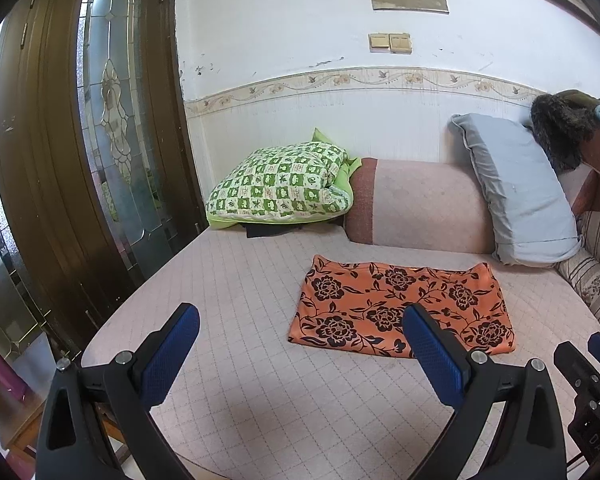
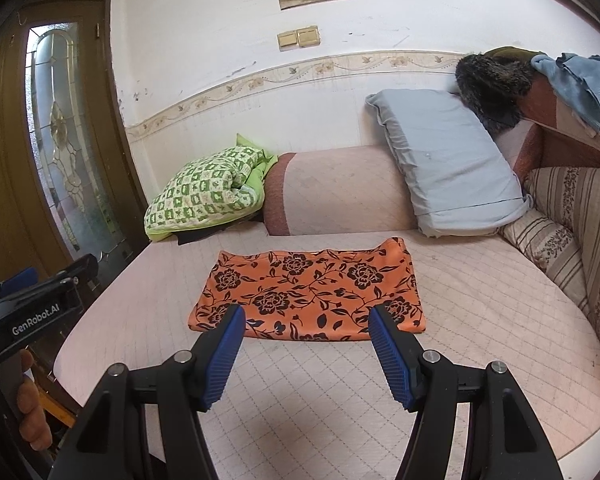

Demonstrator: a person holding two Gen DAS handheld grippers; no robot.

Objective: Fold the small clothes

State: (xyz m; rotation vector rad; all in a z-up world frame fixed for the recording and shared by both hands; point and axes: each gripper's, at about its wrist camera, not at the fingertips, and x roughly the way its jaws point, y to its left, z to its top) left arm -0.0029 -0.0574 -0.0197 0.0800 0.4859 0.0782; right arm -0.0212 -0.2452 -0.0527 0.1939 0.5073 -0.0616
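Both tongs, the left gripper [image 1: 300,328] and the right gripper [image 2: 306,328], hang released and empty above the quilted bed cover [image 2: 480,300]. Just ahead of them the orange floral garment [image 2: 312,292] lies flat near the bed's middle (apparently folded once already). A clean next fold likely means pinching the two near corners together, lifting evenly, and laying edge on edge.

The folded cloth [image 2: 312,292] is lying flat on the bed [image 2: 480,320], just ahead of both tongs. Behind it a bolster [image 2: 340,192] is lying along the wall, with a quilt [image 2: 204,196] sitting at its left and a pillow [image 2: 448,164] leaning at its right.
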